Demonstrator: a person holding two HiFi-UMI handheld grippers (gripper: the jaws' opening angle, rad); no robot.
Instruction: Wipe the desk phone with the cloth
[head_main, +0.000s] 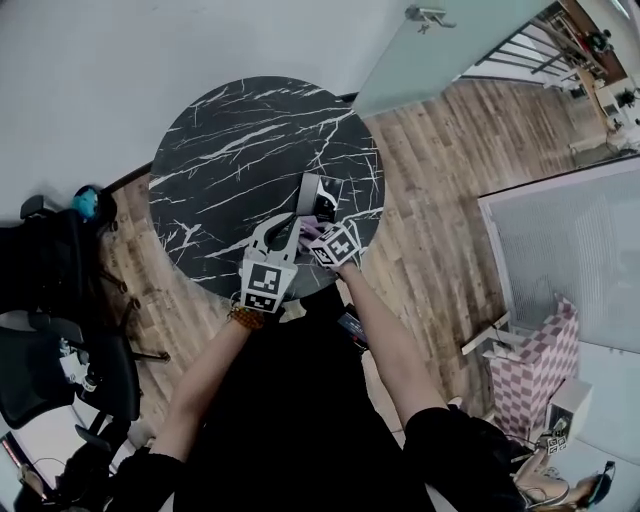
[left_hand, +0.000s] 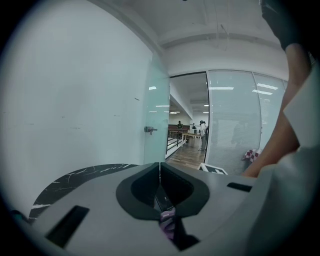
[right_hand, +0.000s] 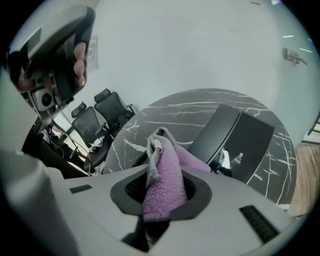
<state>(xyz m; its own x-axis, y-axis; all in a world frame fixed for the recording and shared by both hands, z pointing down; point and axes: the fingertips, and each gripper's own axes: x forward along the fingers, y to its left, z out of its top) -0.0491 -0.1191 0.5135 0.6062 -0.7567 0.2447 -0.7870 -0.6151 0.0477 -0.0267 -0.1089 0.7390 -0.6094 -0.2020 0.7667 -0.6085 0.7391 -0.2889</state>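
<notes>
A black desk phone (head_main: 312, 198) stands near the front edge of a round black marble table (head_main: 230, 150). My right gripper (head_main: 318, 228) is just in front of the phone and is shut on a purple fleecy cloth (right_hand: 162, 182), which bunches up over the jaws. In the right gripper view the phone (right_hand: 235, 135) rises as a slanted dark panel just beyond the cloth. My left gripper (head_main: 285, 225) sits close beside the right one, its jaws meeting in a thin seam. A scrap of the purple cloth (left_hand: 168, 221) shows in the gap below them.
Black office chairs (head_main: 50, 330) stand on the wooden floor left of the table. A white wall and a frosted glass door (head_main: 430, 50) lie behind the table. A pink checked box (head_main: 535, 375) sits at the right, by a glass partition.
</notes>
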